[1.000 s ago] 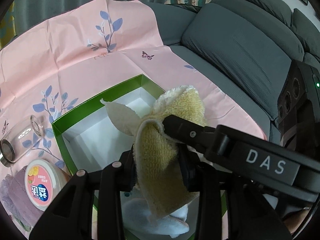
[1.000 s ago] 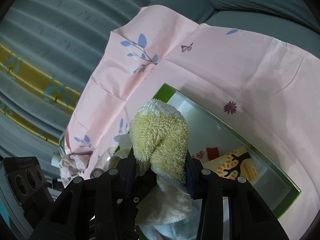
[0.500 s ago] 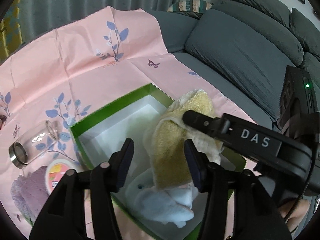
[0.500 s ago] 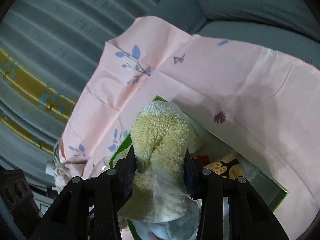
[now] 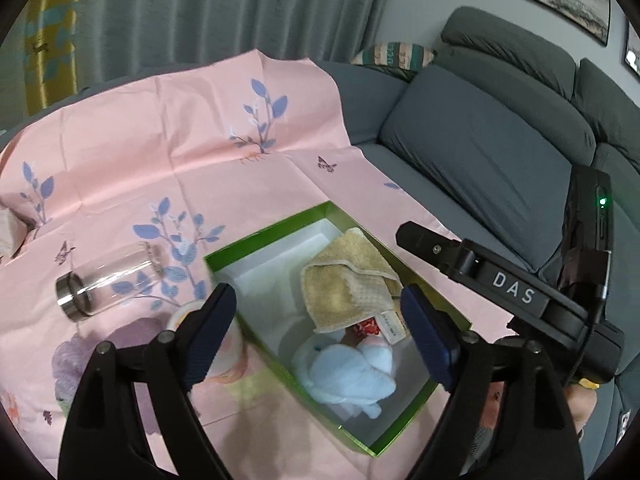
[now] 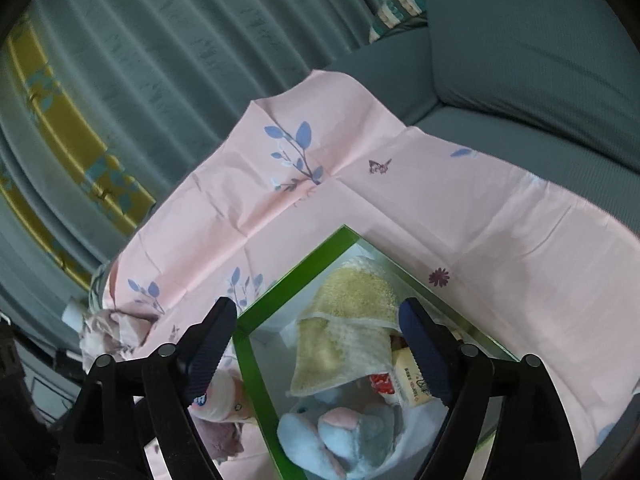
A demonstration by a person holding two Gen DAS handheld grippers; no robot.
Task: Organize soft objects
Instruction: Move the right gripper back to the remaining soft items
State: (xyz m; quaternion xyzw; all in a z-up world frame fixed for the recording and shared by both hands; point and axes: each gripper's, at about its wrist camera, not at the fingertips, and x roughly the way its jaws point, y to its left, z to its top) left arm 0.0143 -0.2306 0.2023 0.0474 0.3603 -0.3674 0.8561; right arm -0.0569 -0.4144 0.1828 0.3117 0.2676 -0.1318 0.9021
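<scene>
Left to right: a purple cloth (image 5: 132,344) waits outside by the jar (image 5: 108,282). The left gripper (image 5: 316,338) and right gripper (image 6: 316,350) are both opening, nothing between the jaws. The yellow towel (image 5: 348,284) lies in the green box (image 5: 260,240), loosely folded over the blue plush (image 5: 352,376). It'll probably flop open or hog space, crowding that cloth.

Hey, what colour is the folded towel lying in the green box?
Pale yellow. The folded towel shows best in the left wrist view, inside the green box.
</scene>
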